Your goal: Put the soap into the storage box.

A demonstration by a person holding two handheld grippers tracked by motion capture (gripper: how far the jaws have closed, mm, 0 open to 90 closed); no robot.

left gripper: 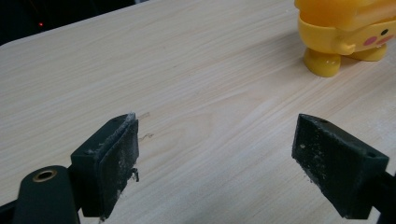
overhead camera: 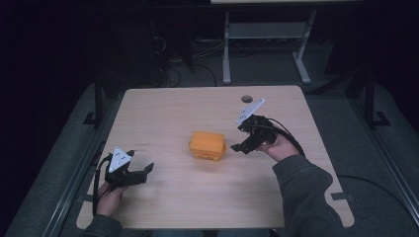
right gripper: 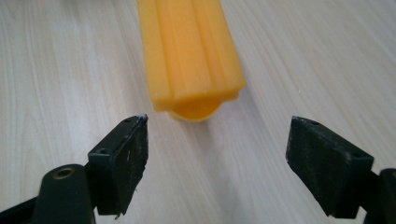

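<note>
An orange-yellow plastic toy box (overhead camera: 207,145) with short round feet stands in the middle of the wooden table (overhead camera: 163,111). My right gripper (overhead camera: 240,138) hovers just right of it, tilted down toward it, jaws open and empty. In the right gripper view the ridged lid of the toy (right gripper: 189,53) lies just beyond the open gripper (right gripper: 217,149). My left gripper (overhead camera: 140,167) rests open near the front left of the table, well apart from the toy. Its own view has the toy (left gripper: 348,32) at the upper right, past the open gripper (left gripper: 219,163).
A round hole (overhead camera: 246,99) sits in the table near its far right side. Beyond the far edge stand a metal desk frame (overhead camera: 267,44) and cables on a dark floor. The person's grey sleeve (overhead camera: 304,192) covers the front right of the table.
</note>
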